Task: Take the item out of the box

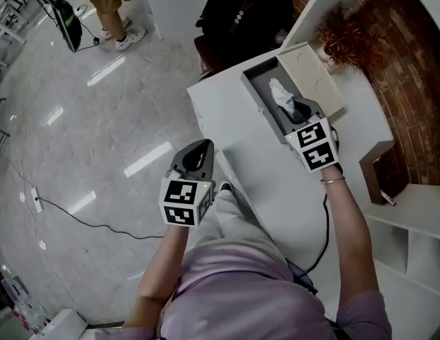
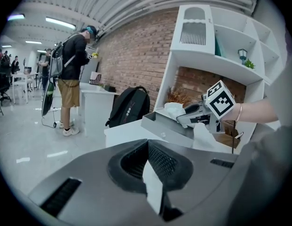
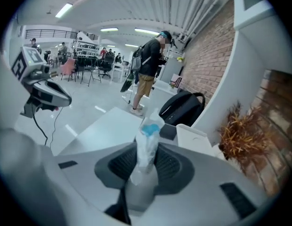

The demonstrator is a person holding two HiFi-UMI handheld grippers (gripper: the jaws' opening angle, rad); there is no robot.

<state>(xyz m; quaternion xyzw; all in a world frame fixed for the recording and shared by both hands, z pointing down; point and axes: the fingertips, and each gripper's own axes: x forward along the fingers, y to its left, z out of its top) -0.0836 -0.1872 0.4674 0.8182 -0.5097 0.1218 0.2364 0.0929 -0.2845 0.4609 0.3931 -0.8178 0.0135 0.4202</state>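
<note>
An open grey box (image 1: 256, 83) stands at the far end of the white table (image 1: 276, 183), with its beige lid (image 1: 315, 76) lying beside it. My right gripper (image 1: 299, 110) reaches into the box. Its jaws are shut on a crinkled clear plastic bag with something blue inside (image 3: 146, 145), which stands up between the pads. The white crumpled top of that bag (image 1: 280, 94) shows above the box. My left gripper (image 1: 198, 151) hangs off the table's left edge over the floor, jaws shut. A thin white strip shows between its pads (image 2: 160, 161); I cannot tell what it is.
A black backpack (image 1: 244, 13) sits behind the table. A dried orange plant (image 1: 347, 37) stands on the shelf unit by the brick wall. A small brown box (image 1: 379, 176) is at the table's right. A person (image 1: 113, 6) stands far left, and a cable (image 1: 78, 218) runs across the floor.
</note>
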